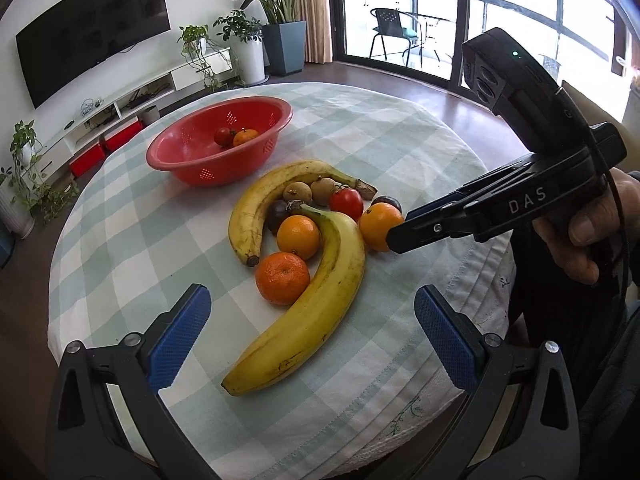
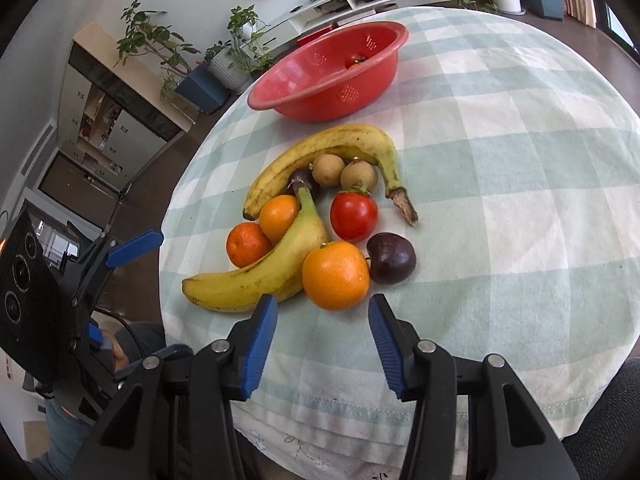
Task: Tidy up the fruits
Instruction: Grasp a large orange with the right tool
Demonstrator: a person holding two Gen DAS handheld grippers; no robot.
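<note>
Nearest my right-hand lens, the right gripper (image 2: 323, 326) has its blue-padded fingers spread apart and holding nothing, lined up just short of the round smooth-skinned orange (image 2: 335, 275) at the near edge of the fruit pile. That orange rests on the pale green checked tablecloth (image 2: 500, 220), touching the long yellow banana (image 2: 260, 272) on one side and the dark purple round fruit (image 2: 391, 258) on the other. Beyond it sits the glossy red tomato (image 2: 353, 216), then two small tan round fruits (image 2: 344, 171) tucked under the second, more speckled banana (image 2: 320, 148).

From the left-wrist view, the left gripper (image 1: 312, 316) is likewise spread wide and empty, straddling the near banana from above; whether its pads touch the cloth I cannot tell. A dimpled mandarin (image 1: 283, 278) lies just beside that banana's inner curve.

Farther back stands the red perforated plastic colander bowl (image 1: 184, 168), already holding a small tomato and a mandarin, so I judge the sorting is under way with most fruit left on the table.

My next move, as I read it: ease the right gripper forward around the orange, close gently, lift clear of the banana and purple fruit, and carry it to the bowl.
</note>
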